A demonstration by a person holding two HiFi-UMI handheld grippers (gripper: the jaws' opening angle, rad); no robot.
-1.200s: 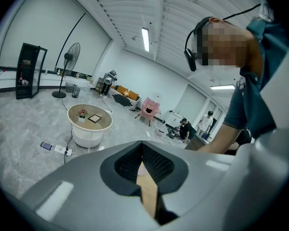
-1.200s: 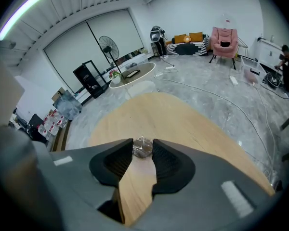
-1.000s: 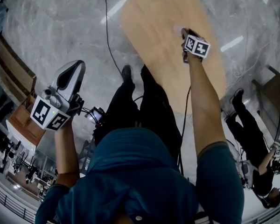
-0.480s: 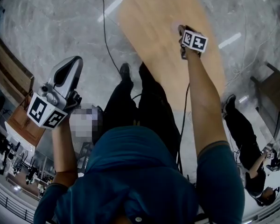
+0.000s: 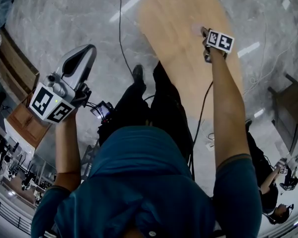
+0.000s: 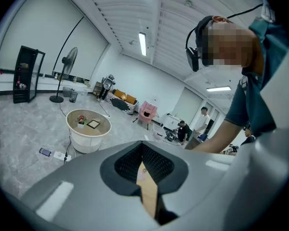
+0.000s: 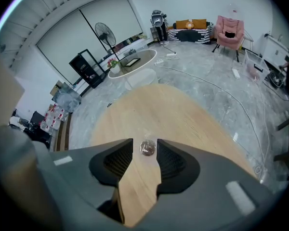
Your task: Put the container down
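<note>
the wooden table (image 7: 178,114) lies open on all sides, with only the container (image 7: 147,148) standing on it.

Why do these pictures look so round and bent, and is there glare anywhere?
Both gripper views use wide-angle lenses, so the edges are dark and round and the ceiling lines curve. Left gripper view: the ceiling light burns white. Right gripper view: the container shows clearly, and a bright strip flares at top left. Head view: light streaks glare off the glossy floor.

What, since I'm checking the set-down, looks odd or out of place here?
Nothing stands out: the small clear round container rests on the oval wooden table between the right hand-held gripper's parted jaws, nothing spilled.
</note>
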